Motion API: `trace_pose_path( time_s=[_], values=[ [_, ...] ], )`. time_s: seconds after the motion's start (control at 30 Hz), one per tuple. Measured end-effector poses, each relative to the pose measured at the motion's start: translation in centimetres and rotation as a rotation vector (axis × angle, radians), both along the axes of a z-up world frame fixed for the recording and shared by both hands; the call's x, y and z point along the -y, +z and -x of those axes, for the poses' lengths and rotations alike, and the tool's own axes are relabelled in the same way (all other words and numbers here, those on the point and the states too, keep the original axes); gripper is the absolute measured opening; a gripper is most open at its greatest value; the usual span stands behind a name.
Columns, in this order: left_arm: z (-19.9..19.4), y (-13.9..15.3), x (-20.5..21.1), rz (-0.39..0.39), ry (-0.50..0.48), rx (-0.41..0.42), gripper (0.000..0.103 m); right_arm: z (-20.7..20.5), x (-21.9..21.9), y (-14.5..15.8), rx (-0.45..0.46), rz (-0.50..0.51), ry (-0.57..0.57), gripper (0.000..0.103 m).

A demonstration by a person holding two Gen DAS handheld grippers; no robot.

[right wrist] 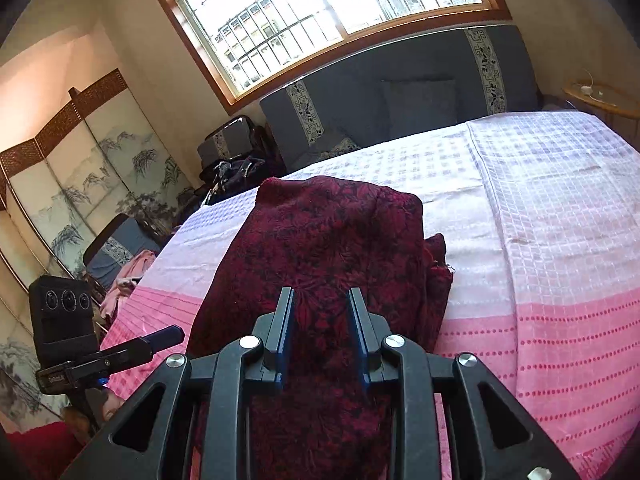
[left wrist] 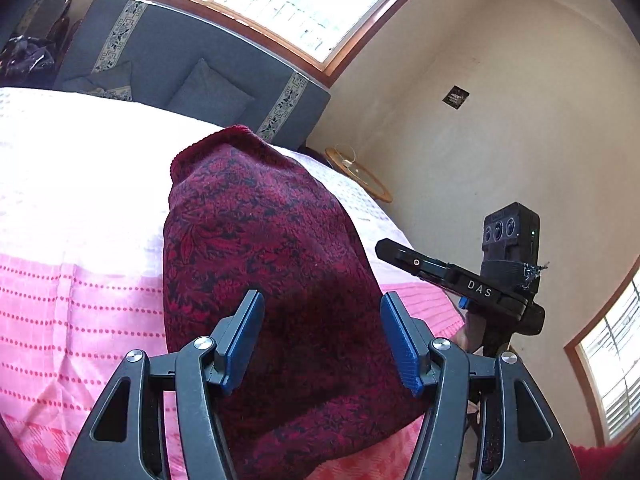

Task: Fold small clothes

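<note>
Garment: the dark red patterned knit [left wrist: 260,248] is lying folded on the bed, a long bundle running away from me, its ribbed hem at the far end.
Where it is sitting: it is resting on the bedspread [left wrist: 80,184], straddling the line where the pink dotted band meets the white waffle part.
Right side of the bundle: in the right wrist view a loose fold is sticking out along the right edge, resting on the white cloth.
My left claw [left wrist: 322,340]: I am holding it over the near part of the knit with the blue pads [left wrist: 244,340] spread well apart; they are pressing on nothing.
My right claw [right wrist: 322,334]: I am holding it over the near end of the same garment, jaws narrower than the left but parted; I am seeing red cloth through the gap and the pads are gripping nothing.
Other claw in view: each wrist camera is catching the other gripper off to its side, beyond the edge of the bed.
Background: a grey headboard [right wrist: 400,92] is standing under a bright window [right wrist: 320,12].
</note>
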State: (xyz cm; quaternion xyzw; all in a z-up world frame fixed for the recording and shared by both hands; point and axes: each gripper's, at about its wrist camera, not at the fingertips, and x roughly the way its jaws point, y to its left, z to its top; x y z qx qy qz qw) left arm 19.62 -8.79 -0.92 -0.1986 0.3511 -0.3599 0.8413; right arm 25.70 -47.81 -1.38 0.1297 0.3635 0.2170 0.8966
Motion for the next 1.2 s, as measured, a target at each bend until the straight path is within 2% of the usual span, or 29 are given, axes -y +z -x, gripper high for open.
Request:
trace_pose_path(
  time_s=[0.1,0.2,0.33,0.4,0.57,0.63,0.7,0.77,0.8,0.93,1.07,1.2],
  values=[
    [-2.5,0.0,1.1,-0.014,0.007,0.03,0.061,-2.9,-1.3,0.0,-0.003,0.035,0.028,0.025],
    [-4.6,-1.1,2.0,-0.02,0.017,0.003,0.061,-5.8,-1.9,-0.9,-0.024,0.117,0.007,0.025],
    [-5.9,-2.1,3.1,-0.069,0.033,0.02,0.061,-8.7,-1.5,-4.1,-0.152,0.192,-0.038,0.024],
    [-6.5,-2.7,3.7,-0.083,0.021,0.003,0.061,-9.0,-0.9,-5.7,-0.195,0.166,-0.038,0.024],
    [-7.8,-4.0,4.1,-0.092,0.013,-0.036,0.061,-8.7,0.2,-6.8,-0.181,0.112,-0.04,0.022],
    [-7.9,-4.2,4.6,-0.122,0.02,-0.018,0.061,-8.6,0.2,-6.9,-0.162,0.119,-0.036,0.022],
    [-7.1,-4.1,5.5,-0.183,0.027,0.033,0.061,-8.7,0.4,-6.8,-0.17,0.101,-0.046,0.022],
    [-6.2,-3.8,6.3,-0.229,0.039,0.079,0.061,-8.1,0.9,-5.8,-0.157,0.074,-0.074,0.023],
    [-5.9,-3.7,6.4,-0.24,0.046,0.096,0.061,-7.3,1.4,-5.1,-0.137,0.061,-0.099,0.027],
    [-5.4,-3.4,6.6,-0.257,0.065,0.122,0.061,-2.4,2.5,-2.2,-0.05,0.019,-0.141,0.031],
    [-4.8,-3.3,6.9,-0.282,0.083,0.138,0.061,2.1,0.3,-1.3,-0.009,0.137,-0.104,0.033],
    [-3.6,-3.3,7.0,-0.315,0.108,0.157,0.062,3.5,-1.4,-3.4,-0.039,0.25,-0.085,0.037]
  ],
)
